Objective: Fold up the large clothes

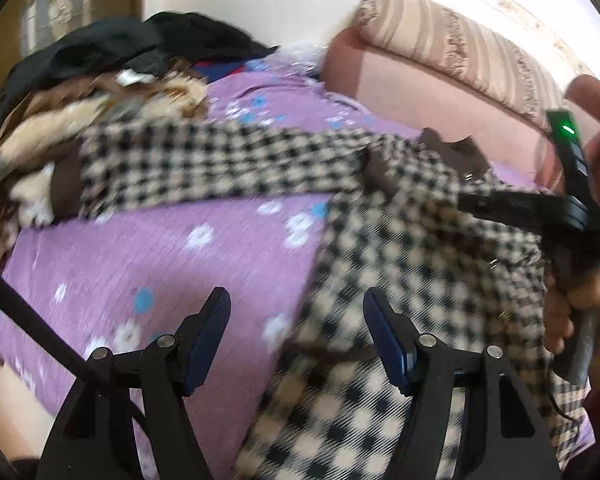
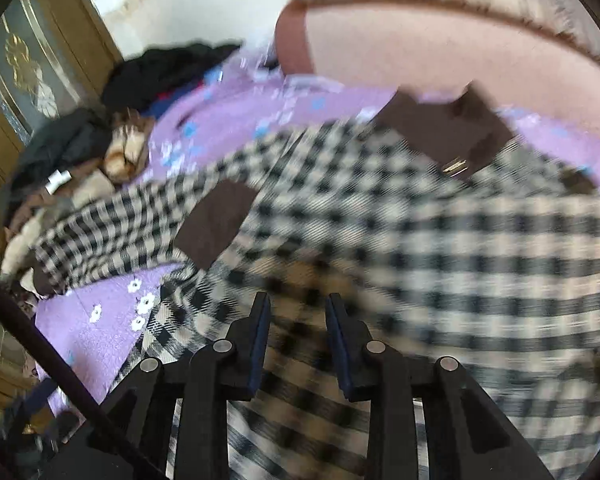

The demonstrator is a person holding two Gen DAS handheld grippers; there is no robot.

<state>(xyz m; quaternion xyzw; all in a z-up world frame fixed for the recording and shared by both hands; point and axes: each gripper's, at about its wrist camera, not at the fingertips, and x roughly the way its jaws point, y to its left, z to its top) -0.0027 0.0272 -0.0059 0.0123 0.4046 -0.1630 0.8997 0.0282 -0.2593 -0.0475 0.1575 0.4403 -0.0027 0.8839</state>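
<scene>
A large black-and-cream checked shirt [image 1: 400, 248] with brown collar and cuffs lies spread on a purple flowered bedsheet [image 1: 160, 264]. One sleeve [image 1: 204, 168] stretches out to the left. My left gripper [image 1: 296, 312] is open and empty, above the shirt's left edge. My right gripper [image 2: 298, 312] hovers over the shirt body [image 2: 440, 240] with its jaws partly open and nothing between them. The right tool [image 1: 572, 208] and the hand holding it show at the right of the left wrist view. The brown collar [image 2: 448, 128] lies at the far end.
A pile of dark and brown clothes [image 1: 100, 68] lies at the far left of the bed. A pink upholstered headboard [image 1: 440, 80] with a striped cushion stands behind. A wooden door [image 2: 28, 80] is at the left. Both views are motion-blurred.
</scene>
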